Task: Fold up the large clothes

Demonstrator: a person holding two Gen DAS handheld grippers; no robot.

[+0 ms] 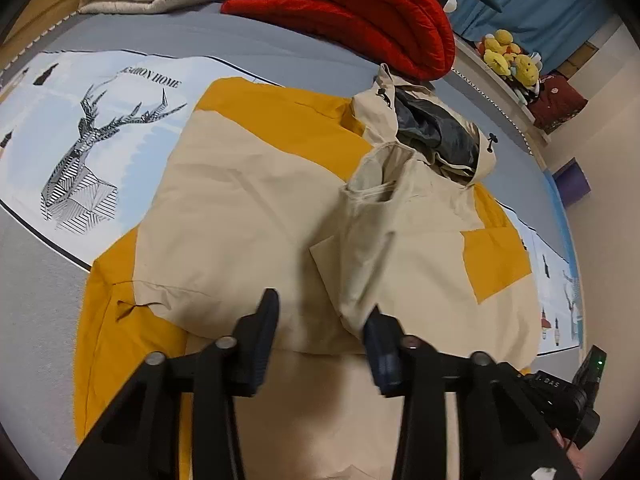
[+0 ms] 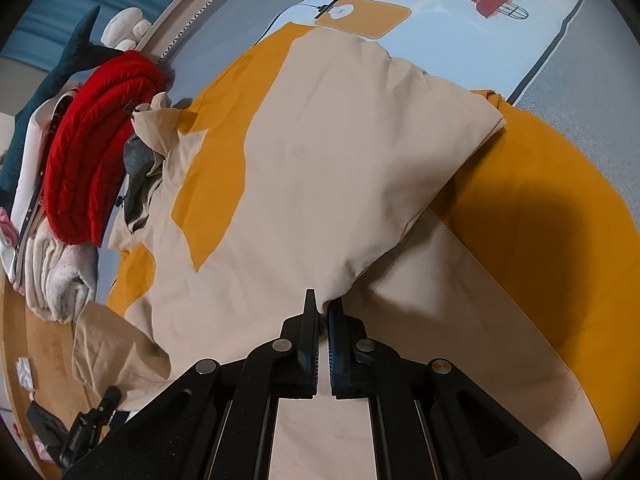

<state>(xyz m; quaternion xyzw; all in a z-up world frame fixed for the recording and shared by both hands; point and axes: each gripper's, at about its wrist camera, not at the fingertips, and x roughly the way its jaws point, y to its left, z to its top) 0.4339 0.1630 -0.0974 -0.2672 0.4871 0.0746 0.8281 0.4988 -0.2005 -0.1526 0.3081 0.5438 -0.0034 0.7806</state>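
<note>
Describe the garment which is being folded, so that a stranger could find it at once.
On the bed with the deer-print sheet, folded clothes are piled at the far edge. In front of them, spread flat, lies the hooded jacket. It alone is beige with yellow panels; the folded red quilted jacket beside its hood is plain.

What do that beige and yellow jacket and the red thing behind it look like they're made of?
The jacket looks like a thin woven shell, maybe nylon or cotton blend: matte, with crisp creases and a darker, shinier hood lining. The red item looks like quilted, padded synthetic fabric: puffy stitched ribs with a slight sheen.
</note>
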